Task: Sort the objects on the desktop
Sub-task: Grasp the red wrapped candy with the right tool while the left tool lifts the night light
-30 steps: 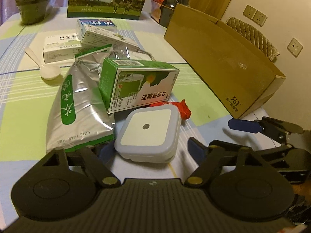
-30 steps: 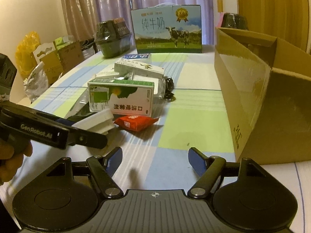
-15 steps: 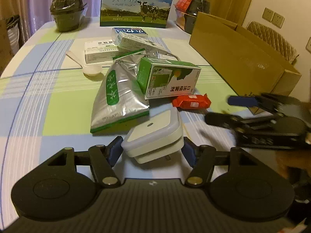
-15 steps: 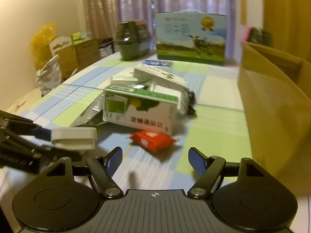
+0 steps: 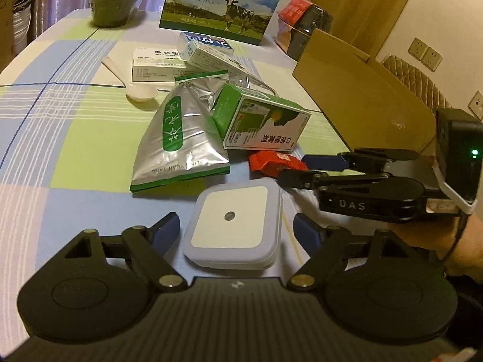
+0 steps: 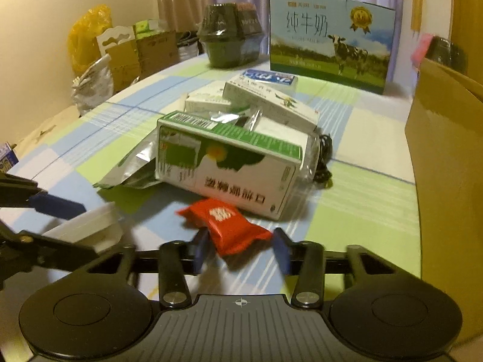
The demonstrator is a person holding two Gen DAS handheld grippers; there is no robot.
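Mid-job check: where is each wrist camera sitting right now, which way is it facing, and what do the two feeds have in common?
Left wrist: on the left gripper, low over the table, facing the white square device between its open fingers; the right gripper and a hand show at right.
Right wrist: on the right gripper, facing the clutter, fingers around the red packet; the left gripper enters at left.
Shared: red packet, green-and-white carton, foil pouch, milk gift box, cardboard box.
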